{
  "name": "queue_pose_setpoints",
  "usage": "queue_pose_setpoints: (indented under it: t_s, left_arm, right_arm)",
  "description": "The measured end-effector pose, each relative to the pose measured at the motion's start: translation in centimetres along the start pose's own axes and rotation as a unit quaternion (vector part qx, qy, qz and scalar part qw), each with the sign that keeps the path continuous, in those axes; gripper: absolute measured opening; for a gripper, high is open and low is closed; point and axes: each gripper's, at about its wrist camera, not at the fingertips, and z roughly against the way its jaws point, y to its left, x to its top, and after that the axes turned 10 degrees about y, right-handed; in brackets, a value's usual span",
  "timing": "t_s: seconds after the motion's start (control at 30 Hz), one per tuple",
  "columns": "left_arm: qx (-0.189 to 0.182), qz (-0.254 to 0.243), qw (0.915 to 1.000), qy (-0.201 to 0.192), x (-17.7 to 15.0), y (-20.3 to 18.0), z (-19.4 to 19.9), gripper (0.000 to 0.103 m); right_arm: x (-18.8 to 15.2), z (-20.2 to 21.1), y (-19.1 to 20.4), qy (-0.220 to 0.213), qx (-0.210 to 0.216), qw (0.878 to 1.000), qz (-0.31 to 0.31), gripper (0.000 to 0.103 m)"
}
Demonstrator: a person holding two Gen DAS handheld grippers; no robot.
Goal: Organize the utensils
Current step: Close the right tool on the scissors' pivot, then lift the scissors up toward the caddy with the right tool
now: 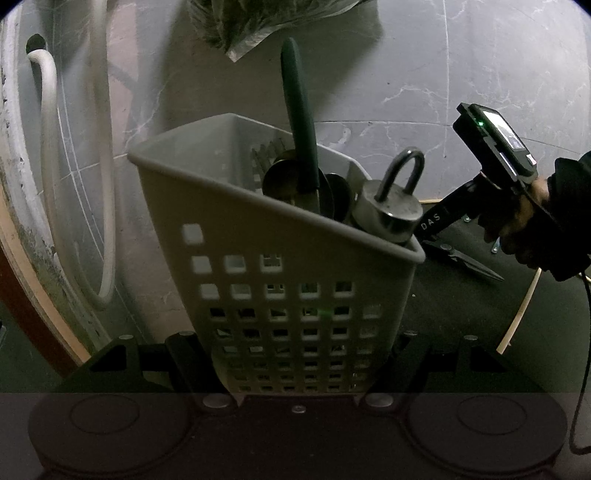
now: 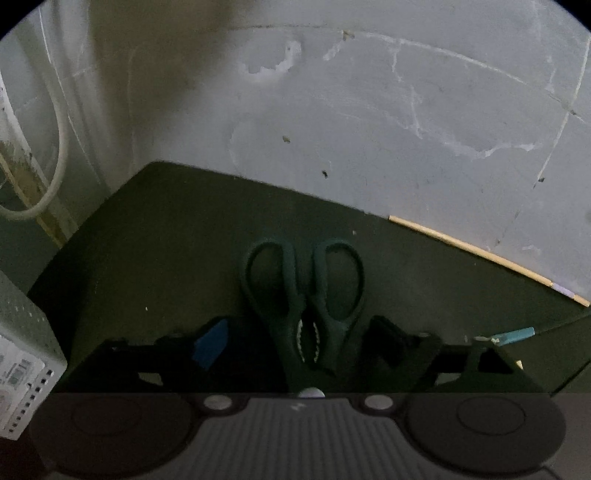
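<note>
Grips the grey perforated basket (image 1: 280, 236) low on its wall with the left gripper (image 1: 295, 363), fingers (image 1: 184, 354) closed against its two sides. Keeps it upright at the bench (image 2: 166, 240) edge, in front of a grey marbled surface. Carries inside: a long green-handled utensil (image 1: 297, 122) standing upright and rising well above the rim, round metal spoon bowls (image 1: 280, 181) right behind it, fork tines (image 1: 262, 155) toward the back wall. Wedged in the right corner of the basket, a round metal weight (image 1: 391, 206) with a looped shackle, leaning over the rim.

Hangs over the dark bench with the right gripper (image 2: 299, 343), held in a hand (image 1: 517, 221) with a dark sleeve, pointed steeply down. Stands open there, fingers (image 2: 210, 347) spread to either side of the green-handled scissors (image 2: 303, 295), clear gaps between pads and handles. Leaves the scissors flat on the bench, closed, loops pointing away from the right wrist camera, blades toward it, just right of the basket and outside it.

Shows also a pale wooden stick (image 2: 480, 251) along the far right edge of the bench, a white hose (image 1: 48, 184) looping at far left, and a clear plastic bag (image 1: 258, 26) above the basket.
</note>
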Motion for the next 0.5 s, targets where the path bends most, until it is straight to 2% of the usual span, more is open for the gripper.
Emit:
queue_pose_setpoints:
  t_s: [0.03, 0.37, 0.5]
  left_arm:
    - [0.000, 0.000, 1.0000, 0.000, -0.04, -0.02, 0.01, 0.077]
    - [-0.001, -0.001, 1.0000, 0.001, -0.05, 0.09, 0.03, 0.077]
    - [-0.001, 0.000, 1.0000, 0.001, -0.05, 0.09, 0.02, 0.077]
  right_arm:
    - [-0.15, 0.22, 0.03, -0.007, -0.002, 1.000, -0.003, 0.065]
    - [-1.08, 0.73, 0.44, -0.024, 0.003, 1.000, 0.005, 0.050]
    - [-0.75, 0.70, 0.46, -0.003, 0.001, 1.000, 0.000, 0.050]
